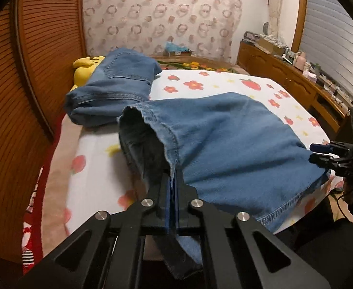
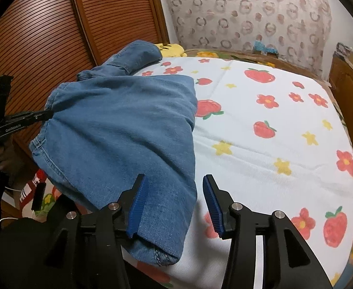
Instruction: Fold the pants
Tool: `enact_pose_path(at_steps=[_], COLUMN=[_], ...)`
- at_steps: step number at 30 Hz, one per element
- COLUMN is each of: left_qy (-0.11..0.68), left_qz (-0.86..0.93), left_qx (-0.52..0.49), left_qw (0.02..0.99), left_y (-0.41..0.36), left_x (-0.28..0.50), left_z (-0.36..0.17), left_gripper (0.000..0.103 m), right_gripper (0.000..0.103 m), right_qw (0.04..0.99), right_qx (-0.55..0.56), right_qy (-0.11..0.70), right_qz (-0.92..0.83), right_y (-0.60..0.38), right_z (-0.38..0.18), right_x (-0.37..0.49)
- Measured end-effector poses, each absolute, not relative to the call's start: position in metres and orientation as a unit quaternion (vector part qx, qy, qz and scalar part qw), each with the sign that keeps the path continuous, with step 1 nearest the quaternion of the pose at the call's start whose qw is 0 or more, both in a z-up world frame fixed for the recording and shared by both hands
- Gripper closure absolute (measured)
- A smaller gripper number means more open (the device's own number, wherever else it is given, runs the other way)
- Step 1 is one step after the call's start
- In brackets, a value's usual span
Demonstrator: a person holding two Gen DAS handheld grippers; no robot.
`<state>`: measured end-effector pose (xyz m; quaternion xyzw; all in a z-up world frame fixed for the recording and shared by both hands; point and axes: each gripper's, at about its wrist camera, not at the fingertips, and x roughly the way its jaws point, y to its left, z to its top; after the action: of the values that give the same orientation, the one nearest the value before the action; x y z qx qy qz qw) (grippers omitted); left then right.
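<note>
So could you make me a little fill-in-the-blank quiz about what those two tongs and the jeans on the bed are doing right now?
1. The left tongs are shut on the ____ of a leg of the jeans.
2. The right tongs stand ____, with denim lying between the blue pads.
3. The bedsheet is printed with stars, red flowers and ____.
4. A ____ soft toy peeks out behind the jeans.

Missing words: hem; open; strawberries; yellow
</note>
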<state>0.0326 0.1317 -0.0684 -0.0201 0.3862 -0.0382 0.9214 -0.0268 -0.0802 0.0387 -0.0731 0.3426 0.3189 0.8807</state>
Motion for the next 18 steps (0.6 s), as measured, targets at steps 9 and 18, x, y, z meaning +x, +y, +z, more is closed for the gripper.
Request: enact_pose_path(at_steps=[9,18], left_qy=[0.357,0.375], left_qz=[-0.044,-0.113], left_qx=[-0.016,0.006], left_qw=[0.933,0.920], left_y=[0.108,0.038], left_x=[0.032,0.052], left_z=[-0.054,-0.073], left_gripper=[0.054,0.054], right_gripper=[0.052,0.052], right_qw=[0.877,0.874], right_qx=[-0.056,-0.032], right_qy=[0.357,0.367], right_qz=[0.316,0.316], right_y=[-0.082,-0.082], right_z=[0.028,0.022], right_x=[-0.020,-0.015])
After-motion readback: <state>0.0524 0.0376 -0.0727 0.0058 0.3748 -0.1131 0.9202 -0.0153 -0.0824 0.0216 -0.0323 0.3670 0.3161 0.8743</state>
